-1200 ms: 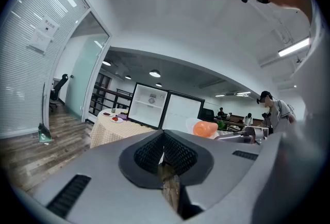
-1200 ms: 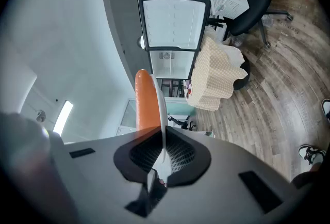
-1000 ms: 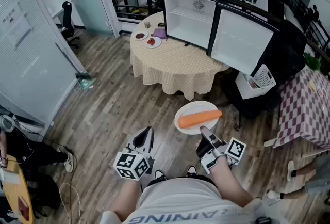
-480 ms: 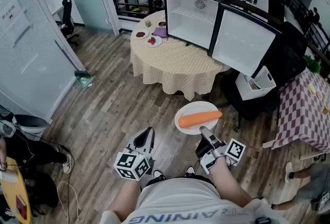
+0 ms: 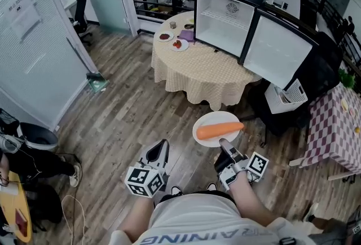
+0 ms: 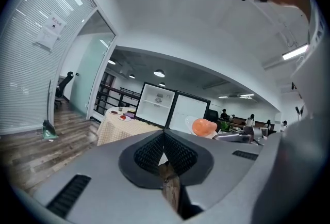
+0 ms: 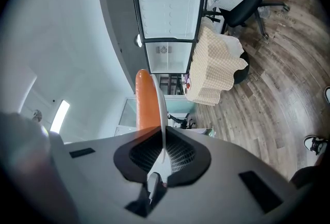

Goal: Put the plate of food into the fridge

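Observation:
A white plate (image 5: 208,122) carrying a long orange carrot (image 5: 220,130) hangs in the air over the wooden floor. My right gripper (image 5: 223,144) is shut on the plate's near rim; in the right gripper view the rim (image 7: 163,130) runs edge-on between the jaws, with the carrot (image 7: 147,104) on its left. My left gripper (image 5: 158,152) is shut and empty, held low beside it. The small white fridge (image 5: 226,22) stands on the round table (image 5: 197,71) ahead, its door (image 5: 277,52) swung wide to the right.
Two small plates of food (image 5: 172,40) lie at the table's far left. A glass partition (image 5: 34,40) runs along the left, a bin (image 5: 36,136) below it. A black chair with a white basket (image 5: 287,97) and a checkered table (image 5: 341,125) stand at the right.
The whole view has shifted: the table and fridge sit further right and slightly lower in the frame. Both grippers and the plate keep their places in front of me.

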The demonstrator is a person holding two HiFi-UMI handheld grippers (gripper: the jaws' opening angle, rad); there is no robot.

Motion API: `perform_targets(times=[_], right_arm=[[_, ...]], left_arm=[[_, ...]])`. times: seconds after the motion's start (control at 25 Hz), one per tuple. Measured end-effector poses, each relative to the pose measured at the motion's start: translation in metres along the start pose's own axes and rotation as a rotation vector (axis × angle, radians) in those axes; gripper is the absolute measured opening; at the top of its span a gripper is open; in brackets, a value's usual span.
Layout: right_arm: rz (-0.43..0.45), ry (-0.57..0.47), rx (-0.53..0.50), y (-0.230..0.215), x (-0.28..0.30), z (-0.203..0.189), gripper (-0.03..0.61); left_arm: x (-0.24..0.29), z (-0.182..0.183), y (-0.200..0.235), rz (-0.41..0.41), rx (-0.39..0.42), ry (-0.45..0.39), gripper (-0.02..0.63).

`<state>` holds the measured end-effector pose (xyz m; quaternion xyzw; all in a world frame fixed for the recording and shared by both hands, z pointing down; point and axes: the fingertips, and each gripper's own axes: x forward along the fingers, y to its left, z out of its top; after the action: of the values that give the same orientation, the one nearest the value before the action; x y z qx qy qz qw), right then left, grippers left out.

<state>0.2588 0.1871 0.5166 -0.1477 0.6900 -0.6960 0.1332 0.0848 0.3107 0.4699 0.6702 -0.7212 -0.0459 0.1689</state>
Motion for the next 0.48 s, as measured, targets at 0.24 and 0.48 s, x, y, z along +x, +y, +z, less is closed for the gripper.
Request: perform_targets(times=[0.24, 0.48], right_arm=[[0.007, 0.003, -0.003, 0.000, 0.025, -0.027, 0.034], [-0.010, 0.005, 0.007, -0.005, 0.038, -0.039, 0.034]], left_arm=[[-0.018, 0.007, 0.032, 0.000, 0.031, -0.007, 0.009], [-0.026, 0.004, 0.059, 0.016, 0.020, -0.004, 0.009]])
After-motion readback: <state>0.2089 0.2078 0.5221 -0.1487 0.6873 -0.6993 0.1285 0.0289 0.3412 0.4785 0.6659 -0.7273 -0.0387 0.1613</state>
